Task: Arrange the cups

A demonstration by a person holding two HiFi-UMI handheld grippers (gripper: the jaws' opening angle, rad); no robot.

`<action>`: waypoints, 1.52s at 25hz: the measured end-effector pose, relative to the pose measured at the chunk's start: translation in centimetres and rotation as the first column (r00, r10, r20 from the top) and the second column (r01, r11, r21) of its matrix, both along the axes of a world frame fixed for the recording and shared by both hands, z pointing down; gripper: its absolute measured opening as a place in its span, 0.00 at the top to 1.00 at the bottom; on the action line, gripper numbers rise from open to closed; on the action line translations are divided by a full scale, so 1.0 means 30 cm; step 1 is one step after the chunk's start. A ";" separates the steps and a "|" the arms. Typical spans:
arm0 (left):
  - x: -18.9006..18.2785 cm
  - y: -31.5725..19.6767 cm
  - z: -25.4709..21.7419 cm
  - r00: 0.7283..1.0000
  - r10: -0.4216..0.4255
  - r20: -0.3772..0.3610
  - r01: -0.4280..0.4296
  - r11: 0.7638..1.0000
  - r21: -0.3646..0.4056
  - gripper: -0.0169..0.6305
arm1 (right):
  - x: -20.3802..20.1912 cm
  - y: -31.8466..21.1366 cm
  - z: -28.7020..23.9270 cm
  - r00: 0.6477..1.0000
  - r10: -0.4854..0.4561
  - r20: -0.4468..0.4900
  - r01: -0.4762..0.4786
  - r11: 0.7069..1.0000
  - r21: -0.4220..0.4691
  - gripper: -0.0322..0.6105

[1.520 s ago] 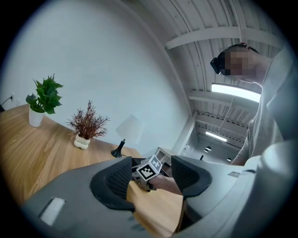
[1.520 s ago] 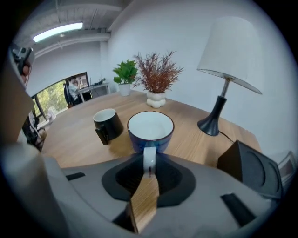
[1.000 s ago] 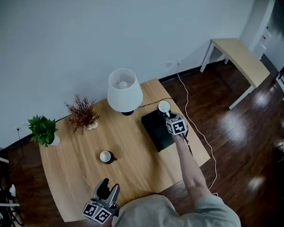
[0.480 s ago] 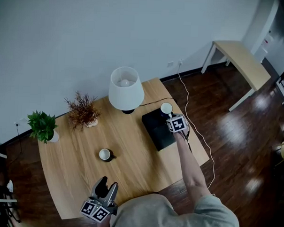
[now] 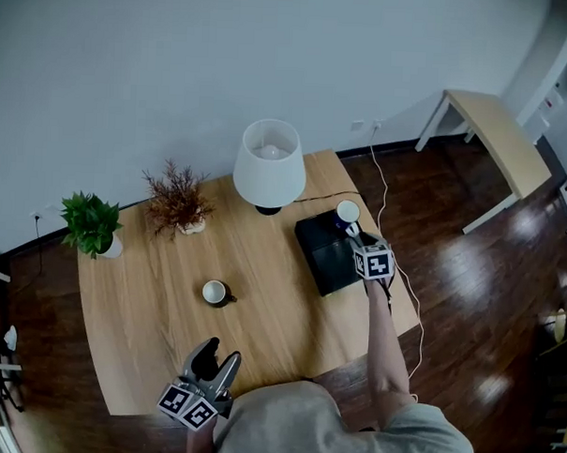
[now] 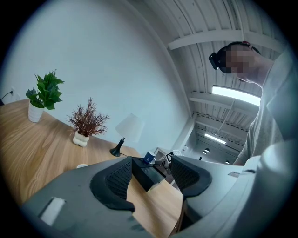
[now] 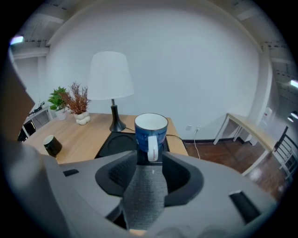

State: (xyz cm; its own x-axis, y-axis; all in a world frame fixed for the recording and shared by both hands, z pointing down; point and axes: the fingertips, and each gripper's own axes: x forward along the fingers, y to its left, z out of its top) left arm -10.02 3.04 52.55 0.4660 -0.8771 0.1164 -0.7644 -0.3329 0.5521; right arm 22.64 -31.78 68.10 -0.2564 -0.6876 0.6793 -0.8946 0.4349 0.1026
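Since the jaws of your right gripper have just been opening, the blue cup stands free just beyond them on the black tray, at two o'clock on the table. Next, probably, the dark cup at the tray's eight o'clock, for your open, empty left gripper.

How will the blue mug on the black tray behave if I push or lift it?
The blue mug looks like glazed ceramic: probably rigid, heavyish, slick and breakable. Upright on the black tray with a broad base, it should slide rather than tip under a low push. Lifted by its white handle, it may swing.
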 end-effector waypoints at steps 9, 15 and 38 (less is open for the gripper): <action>-0.035 -0.010 0.016 0.999 -0.038 -0.017 0.038 0.999 -0.004 0.59 | -0.562 0.564 0.145 0.856 -0.501 0.131 0.504 0.864 0.010 0.72; -0.067 0.010 0.015 0.997 -0.066 -0.027 0.066 0.998 -0.002 0.59 | -0.822 0.854 0.334 0.708 -0.692 0.140 0.706 0.695 -0.135 0.72; -0.197 0.076 0.007 0.981 -0.188 -0.050 0.189 0.982 0.016 0.59 | -1.242 0.749 0.334 0.594 -0.804 -0.022 0.798 0.593 -0.111 0.66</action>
